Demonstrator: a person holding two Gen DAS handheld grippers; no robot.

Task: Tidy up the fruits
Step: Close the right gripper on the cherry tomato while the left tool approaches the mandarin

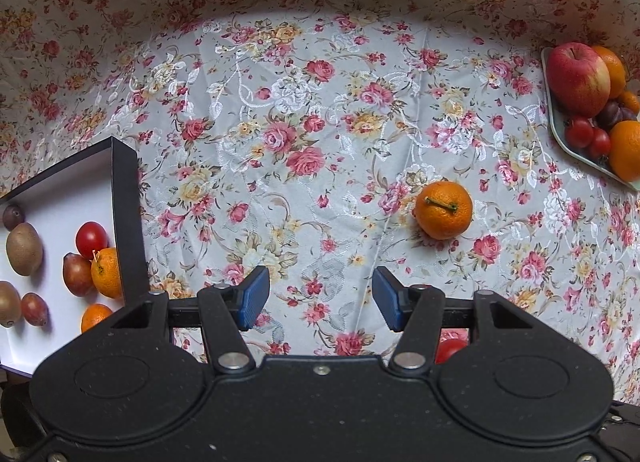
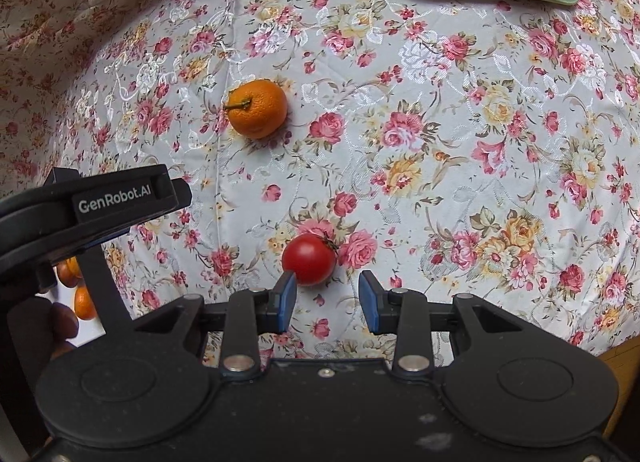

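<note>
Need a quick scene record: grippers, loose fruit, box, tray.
left gripper: open, empty, over the cloth
right gripper: open, narrower gap, nothing between the pads
tomato: loose on cloth, just past the right gripper's tips
mandarin: loose on cloth, stem up
box: at left, holds a kiwi and other fruit
tray: far right, apple among piled fruit

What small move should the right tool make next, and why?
Probably shift slightly left and lower around the cherry tomato. The right tool has a gap between its pads with nothing in it, and the tomato lies on the tablecloth just ahead, nearer its left pad.
</note>
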